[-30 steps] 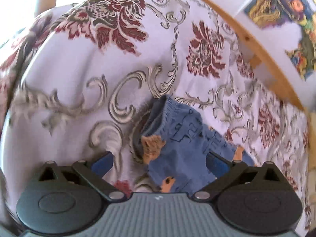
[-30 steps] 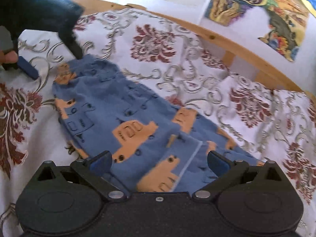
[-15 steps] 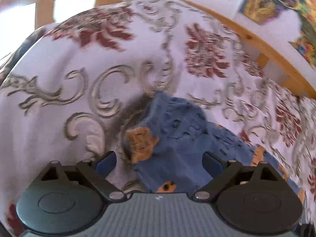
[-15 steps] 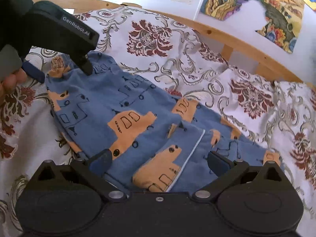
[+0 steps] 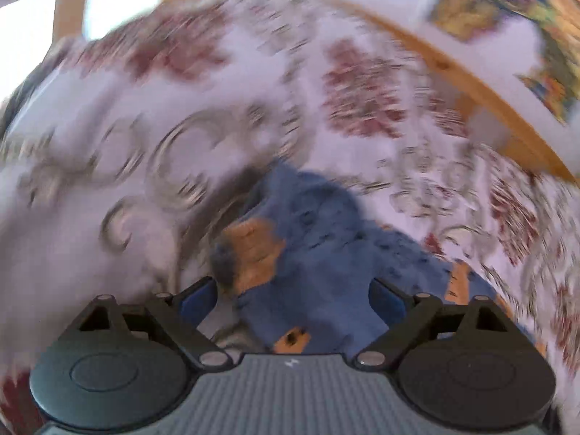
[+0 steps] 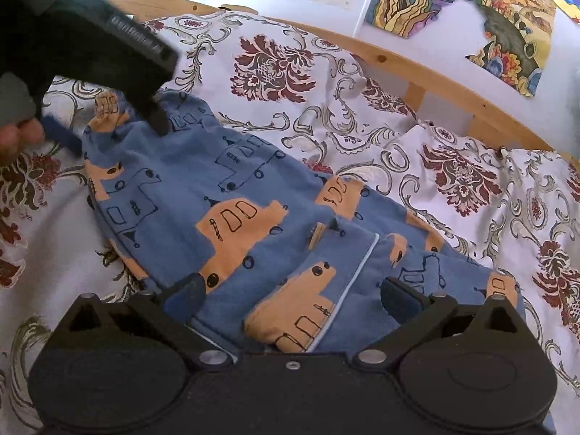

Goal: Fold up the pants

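Pants [image 6: 232,195] laid flat on bedspread [image 6: 471,181], long axis diagonal toward headboard [image 6: 417,61]. Left gripper [image 5: 291,295] and right gripper [image 6: 290,291] spread wide, nothing clamped.

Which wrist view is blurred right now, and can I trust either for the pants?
Left wrist view: heavy motion smear over bedspread and pants; only the left gripper is crisp. Right wrist view: sharp, evenly lit, fisheye-bent bed frame; trust it.
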Demonstrator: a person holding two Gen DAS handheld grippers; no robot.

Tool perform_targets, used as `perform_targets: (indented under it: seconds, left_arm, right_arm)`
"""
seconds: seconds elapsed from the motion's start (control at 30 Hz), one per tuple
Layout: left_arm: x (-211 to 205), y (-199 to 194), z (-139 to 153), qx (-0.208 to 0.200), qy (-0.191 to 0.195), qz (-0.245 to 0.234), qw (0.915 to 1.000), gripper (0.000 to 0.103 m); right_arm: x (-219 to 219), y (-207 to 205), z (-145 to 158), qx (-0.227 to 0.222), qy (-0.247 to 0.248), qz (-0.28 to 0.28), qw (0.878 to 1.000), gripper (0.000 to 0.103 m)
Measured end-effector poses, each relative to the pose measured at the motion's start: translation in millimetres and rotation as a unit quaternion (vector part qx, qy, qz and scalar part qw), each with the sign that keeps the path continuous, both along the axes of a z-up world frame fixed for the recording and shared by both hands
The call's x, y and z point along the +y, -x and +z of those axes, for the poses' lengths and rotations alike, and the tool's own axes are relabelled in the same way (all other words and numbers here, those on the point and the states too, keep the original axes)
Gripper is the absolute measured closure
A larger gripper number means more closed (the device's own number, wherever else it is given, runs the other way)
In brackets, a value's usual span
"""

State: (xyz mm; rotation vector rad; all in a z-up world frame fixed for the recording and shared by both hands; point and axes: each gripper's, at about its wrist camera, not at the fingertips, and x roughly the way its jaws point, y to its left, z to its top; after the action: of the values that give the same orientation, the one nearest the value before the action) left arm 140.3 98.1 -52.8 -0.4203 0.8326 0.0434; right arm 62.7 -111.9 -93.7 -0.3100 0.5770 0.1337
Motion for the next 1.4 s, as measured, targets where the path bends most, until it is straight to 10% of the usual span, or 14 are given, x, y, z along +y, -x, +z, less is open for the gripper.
perform_targets:
  seconds: [0.27,0.37,0.43,0.57,1.03,1.23,1.4]
  left_arm:
    - [25.8,-5.9,-10.6,0.003,0.09,0.042,0.995,0.011]
    - [36.8,-6.0,-13.2,0.0,0.124,0.069,0.9899,0.029]
    - [45.0,-7.1,-17.0,0.005,0.136,0.085,0.987,0.061]
    - [54.6,-7.2,-22.9,0.016,0.161,0.108,0.9809,0.074]
    - [-0.8,9.5,20.8,-0.084,-0.031,0.018,0.9958,0.091]
    - [-35.2,30.4,43.6,-0.161,-0.107,-0.05,0.9798,0.091]
    - [-73.1,55.0,54.6,-0.227,-0.169,-0.13,0.9502,0.091]
  right_arm:
    - [-1.9,-0.8,0.2,0.001,-0.004,0.001,1.0,0.001]
    - [-2.0,-1.2,-0.3,0.002,-0.01,-0.001,1.0,0.001]
    - [-2.2,-1.1,-0.7,0.001,-0.011,-0.002,1.0,0.001]
    - [-2.3,-0.7,-0.8,0.001,-0.012,-0.002,1.0,0.001]
    - [0.4,2.7,2.4,-0.008,-0.007,-0.003,1.0,0.001]
    - [-15.8,12.3,35.5,-0.06,-0.002,-0.039,0.997,0.001]
    - [-66.0,13.6,63.8,-0.053,-0.067,-0.085,0.993,0.001]
